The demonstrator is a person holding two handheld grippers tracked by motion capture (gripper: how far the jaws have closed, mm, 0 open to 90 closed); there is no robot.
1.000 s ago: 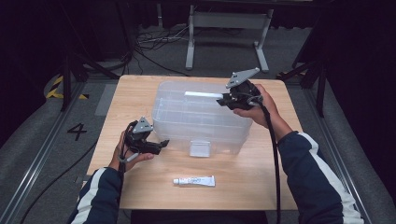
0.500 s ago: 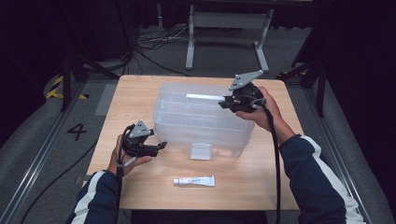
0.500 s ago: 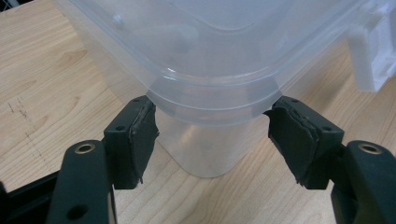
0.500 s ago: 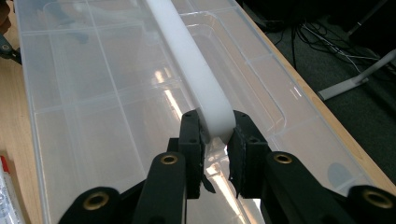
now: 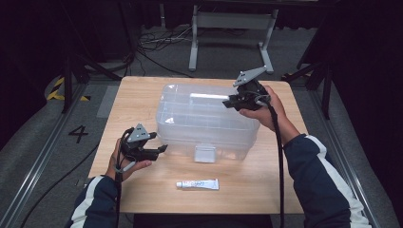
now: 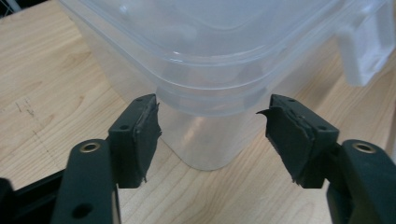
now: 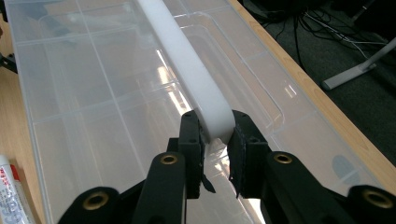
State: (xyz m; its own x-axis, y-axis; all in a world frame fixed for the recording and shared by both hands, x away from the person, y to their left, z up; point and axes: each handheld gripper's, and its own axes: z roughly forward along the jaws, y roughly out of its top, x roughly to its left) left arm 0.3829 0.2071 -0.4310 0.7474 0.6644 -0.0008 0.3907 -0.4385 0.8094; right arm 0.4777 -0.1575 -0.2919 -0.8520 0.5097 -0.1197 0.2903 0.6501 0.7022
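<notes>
Since a second ago the left gripper [image 5: 163, 148] has eased slightly toward the near left corner of the clear plastic box [image 5: 204, 124], and its jaws have just been closing; they stand part open around that rounded corner without touching it, as the left gripper view shows [image 6: 209, 135]. On the wooden table [image 5: 266, 185] the box sits in the middle, lid on, with a white latch [image 5: 205, 153] at its near side. At the far right, the right gripper [image 5: 229, 101] clamps the lid's white handle [image 7: 187, 60], jaws narrow. Near the front edge lies a small white tube [image 5: 198, 184]; its print is too small to read.
</notes>
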